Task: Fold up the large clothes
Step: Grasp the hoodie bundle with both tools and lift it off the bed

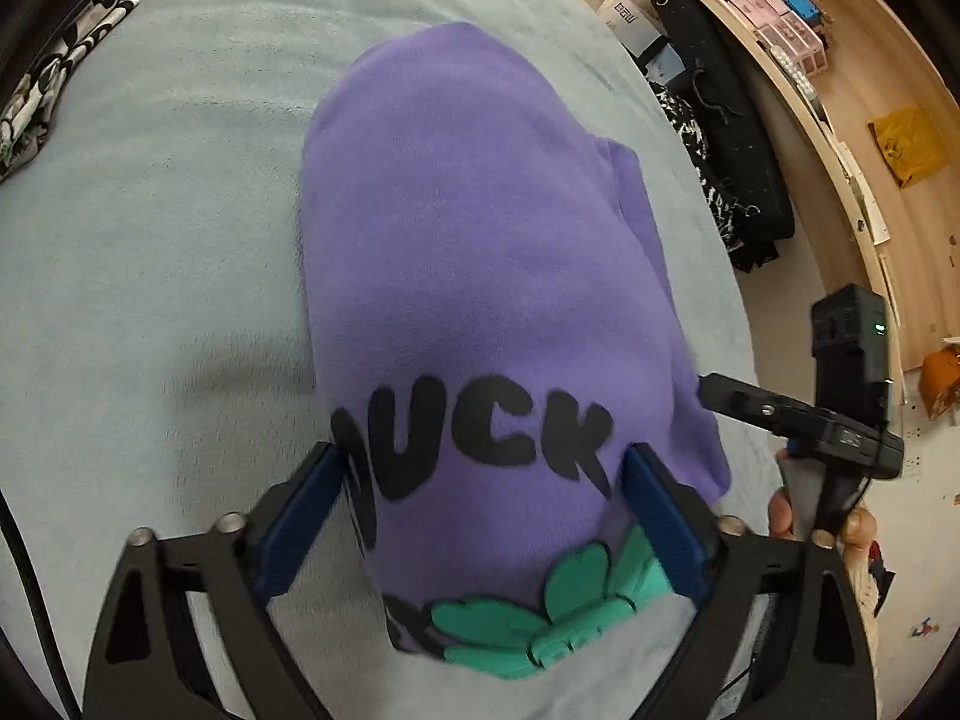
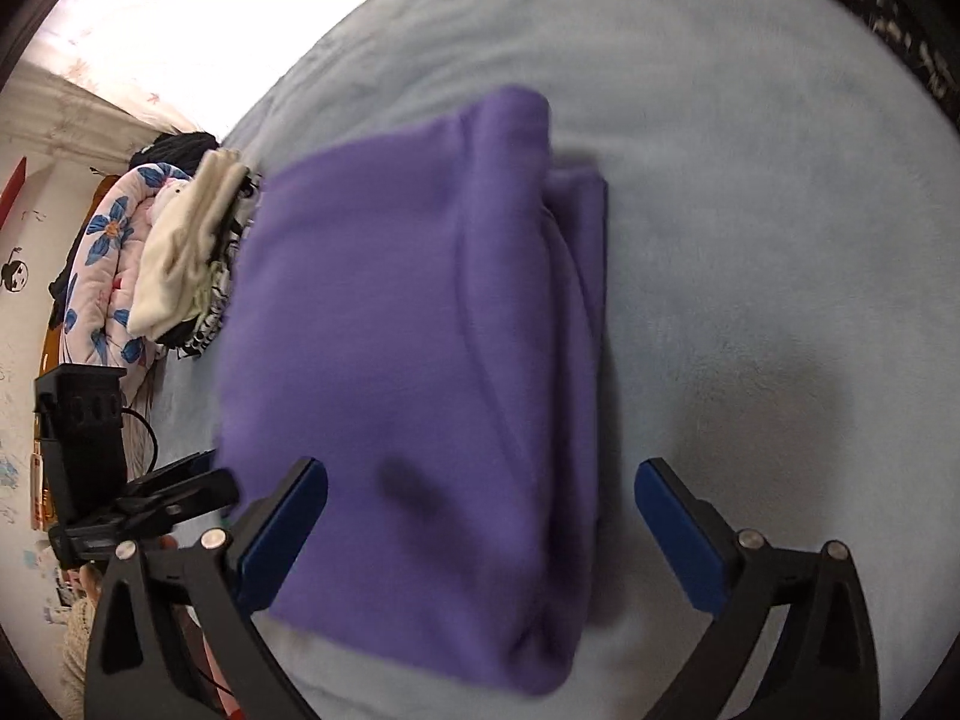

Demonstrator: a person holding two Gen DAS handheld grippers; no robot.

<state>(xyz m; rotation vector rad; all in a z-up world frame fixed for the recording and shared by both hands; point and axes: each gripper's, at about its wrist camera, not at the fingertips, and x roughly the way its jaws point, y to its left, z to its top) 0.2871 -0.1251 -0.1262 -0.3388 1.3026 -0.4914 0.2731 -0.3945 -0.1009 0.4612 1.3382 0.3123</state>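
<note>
A purple sweatshirt [image 1: 456,228] lies folded into a thick bundle on the pale blue bed cover [image 1: 150,240]. Black letters and a green flower print show on its near end. My left gripper [image 1: 486,468] is open wide, and the printed end of the bundle fills the gap between its blue pads [image 1: 312,504]. In the right wrist view the same sweatshirt [image 2: 390,312] shows its plain side with stacked folds at its right edge. My right gripper [image 2: 480,480] is open over the near end, left finger above the fabric, right finger [image 2: 678,528] over bare bed cover [image 2: 750,210].
A black-and-white patterned cloth [image 1: 48,96] lies at the bed's far left corner. Dark clothes [image 1: 720,168] and a wooden shelf [image 1: 840,60] stand beside the bed. A floral quilt [image 2: 114,276] with a cream cloth [image 2: 186,252] is piled at the bed's other side.
</note>
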